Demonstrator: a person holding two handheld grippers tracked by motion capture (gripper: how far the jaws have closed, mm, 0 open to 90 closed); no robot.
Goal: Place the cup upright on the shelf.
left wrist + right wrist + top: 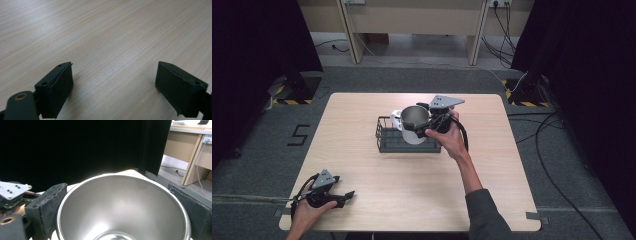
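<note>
A steel cup (414, 131) hangs tilted over a black wire rack (384, 144) at the middle of the table, with my right gripper (423, 125) shut on it. In the right gripper view the cup's open mouth (125, 195) faces the camera, and both jaws of the right gripper (120, 206) press on its sides. A white mug (396, 120) stands in the rack, just left of the cup. My left gripper (345, 197) rests near the table's front left corner, held by a hand. In its own view the left gripper (115, 85) stands wide open over bare wood.
The light wooden table (492, 190) has open room around the rack on all sides. Dark curtains hang at both sides, and cables lie on the floor (557, 150) to the right. Wooden furniture (412, 20) stands beyond the table.
</note>
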